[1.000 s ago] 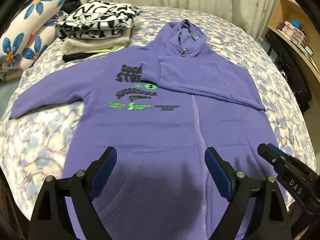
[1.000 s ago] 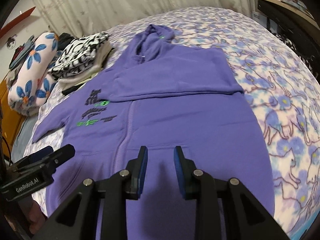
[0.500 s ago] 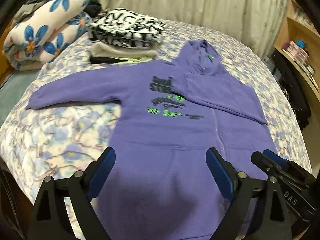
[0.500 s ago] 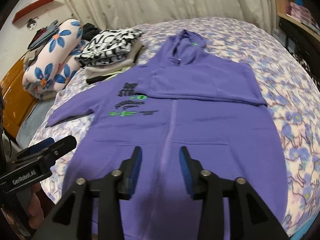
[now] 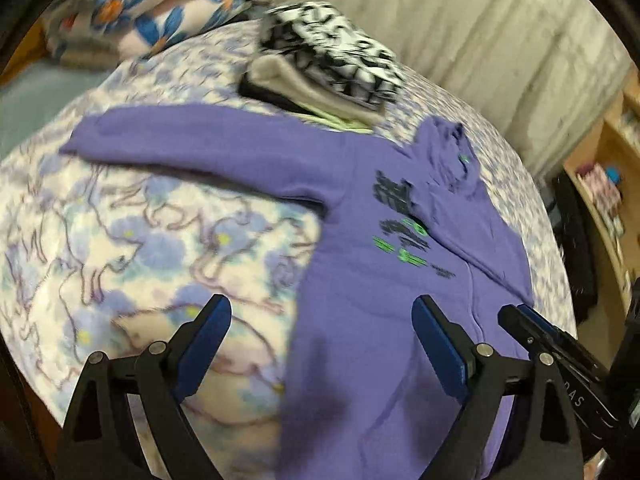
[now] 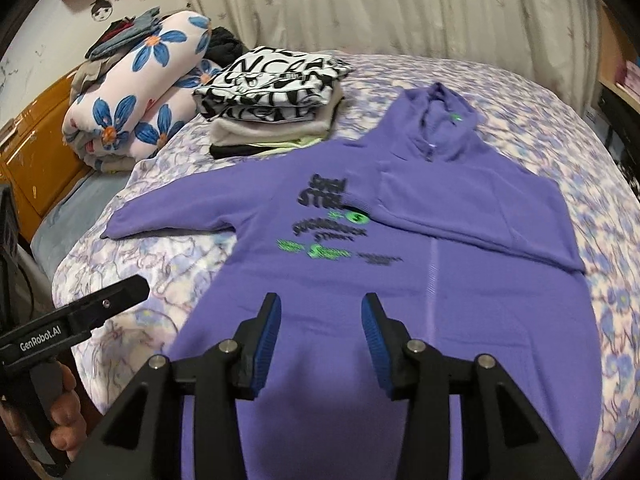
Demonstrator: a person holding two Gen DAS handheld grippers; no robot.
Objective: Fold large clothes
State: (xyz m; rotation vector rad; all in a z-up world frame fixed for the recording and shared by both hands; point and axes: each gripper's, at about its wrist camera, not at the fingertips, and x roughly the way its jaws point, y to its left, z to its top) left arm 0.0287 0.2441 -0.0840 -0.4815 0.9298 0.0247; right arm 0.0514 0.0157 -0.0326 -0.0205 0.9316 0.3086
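Observation:
A purple zip hoodie (image 6: 400,280) with black and green print lies flat, front up, on the bed. Its right sleeve is folded across the chest (image 6: 472,208). Its left sleeve (image 6: 180,208) stretches out to the left. In the left wrist view the hoodie (image 5: 380,280) lies to the right and the sleeve (image 5: 200,144) runs across the upper left. My left gripper (image 5: 322,332) is open and empty, above the hoodie's left edge. My right gripper (image 6: 322,324) is open and empty, above the hoodie's lower front. The left gripper also shows in the right wrist view (image 6: 80,316).
The bed (image 6: 580,152) has a purple flowered cover. A stack of folded clothes (image 6: 272,96) topped by a black-and-white piece sits behind the hoodie. A rolled flowered quilt (image 6: 136,92) lies far left by an orange cabinet (image 6: 36,140). Shelves (image 5: 608,200) stand to the right.
Both grippers have swung left and pulled back, so the outstretched sleeve and bed edge show more. The right gripper's jaws have opened wider. The hoodie has not moved.

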